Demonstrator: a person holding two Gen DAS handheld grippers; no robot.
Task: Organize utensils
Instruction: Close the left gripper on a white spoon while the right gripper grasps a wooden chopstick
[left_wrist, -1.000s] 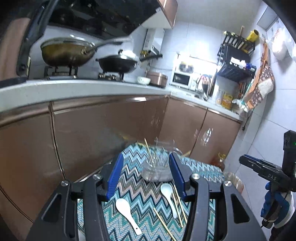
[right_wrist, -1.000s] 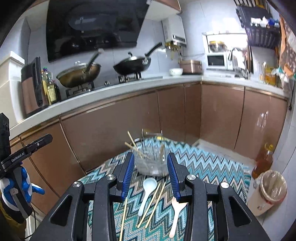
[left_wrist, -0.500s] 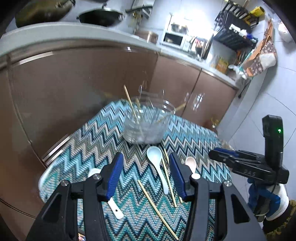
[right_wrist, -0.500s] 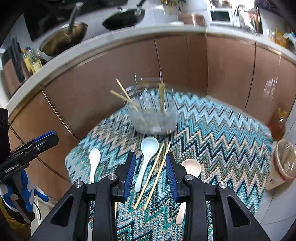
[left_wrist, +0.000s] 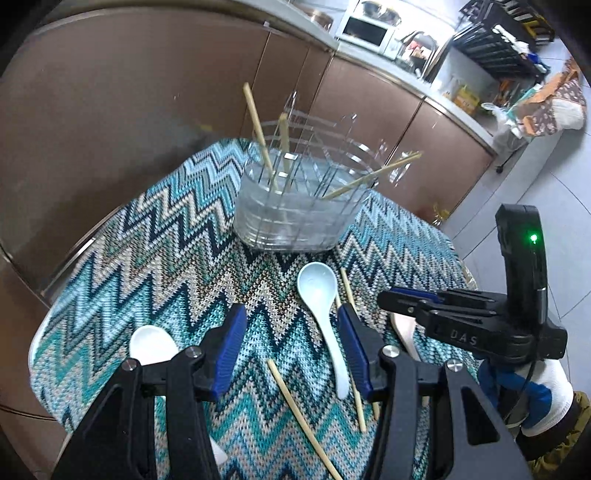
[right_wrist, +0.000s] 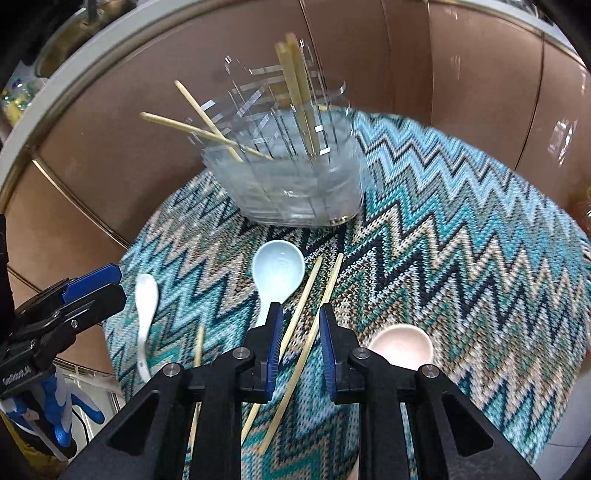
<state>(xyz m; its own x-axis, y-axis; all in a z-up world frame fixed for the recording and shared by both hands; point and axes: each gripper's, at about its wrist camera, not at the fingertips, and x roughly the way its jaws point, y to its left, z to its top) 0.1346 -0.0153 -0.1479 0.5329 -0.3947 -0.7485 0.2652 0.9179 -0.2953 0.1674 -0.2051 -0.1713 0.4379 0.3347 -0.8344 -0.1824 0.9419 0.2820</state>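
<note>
Right tool (right_wrist: 301, 345) was closing, jaws narrowed around two loose chopsticks (right_wrist: 309, 321), pads not yet pinching. Left tool (left_wrist: 291, 354) hung half spread, empty, above the bench (left_wrist: 147, 258). Clear holder (left_wrist: 299, 206) sat behind, reachable.

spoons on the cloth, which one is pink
The pink spoon lies just right of the right gripper. The other two are a pale blue spoon and a white spoon.

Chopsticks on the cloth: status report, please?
Right gripper jaws closing, straddling two chopsticks, not gripping. Left gripper open, empty. Nothing in the way.
</note>
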